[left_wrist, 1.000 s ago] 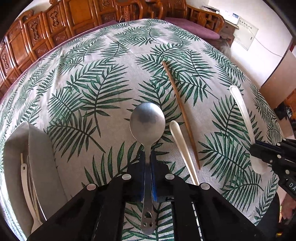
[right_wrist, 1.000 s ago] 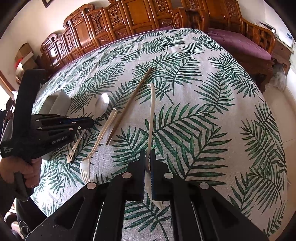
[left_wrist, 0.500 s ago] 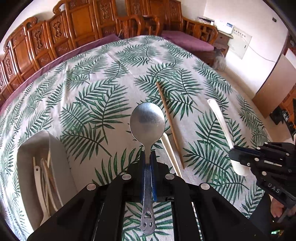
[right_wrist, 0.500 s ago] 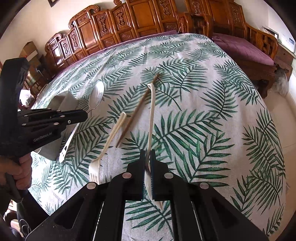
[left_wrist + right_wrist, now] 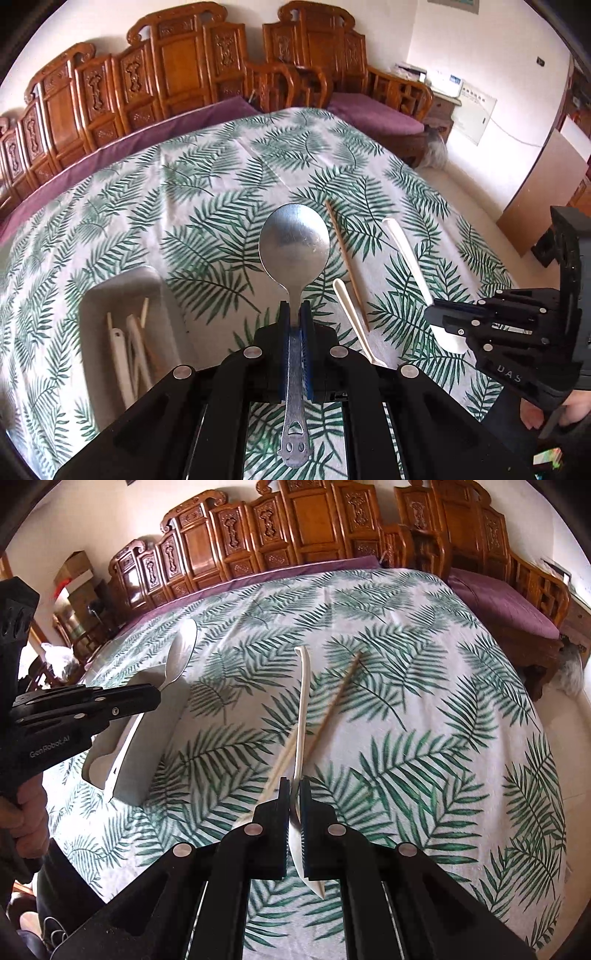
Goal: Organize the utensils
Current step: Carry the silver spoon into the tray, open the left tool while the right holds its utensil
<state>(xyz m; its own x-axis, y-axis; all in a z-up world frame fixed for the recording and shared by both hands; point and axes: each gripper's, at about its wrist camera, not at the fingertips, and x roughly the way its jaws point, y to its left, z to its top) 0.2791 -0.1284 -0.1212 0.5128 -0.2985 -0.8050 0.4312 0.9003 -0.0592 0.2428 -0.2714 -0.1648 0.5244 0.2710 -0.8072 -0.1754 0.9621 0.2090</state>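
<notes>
My left gripper [image 5: 295, 308] is shut on a metal spoon [image 5: 294, 243], held above the palm-leaf tablecloth, bowl forward. It also shows in the right wrist view [image 5: 147, 699] over the tray. My right gripper [image 5: 294, 784] is shut on a white plastic spoon [image 5: 303, 705], lifted off the cloth; it shows in the left wrist view [image 5: 436, 312] at the right. A grey tray [image 5: 110, 295] with several white utensils lies lower left of the metal spoon. A white plastic fork [image 5: 351, 314] and a wooden chopstick [image 5: 345, 258] lie on the cloth.
The round table [image 5: 424, 720] is covered by the leaf-print cloth. Carved wooden chairs [image 5: 177, 74] and a purple-cushioned bench [image 5: 506, 602] ring its far side. The table edge drops to the floor at the right.
Both grippers have risen with their utensils. The metal spoon and the white plastic spoon are higher above the cloth, and the tray is more in view under the left gripper.
</notes>
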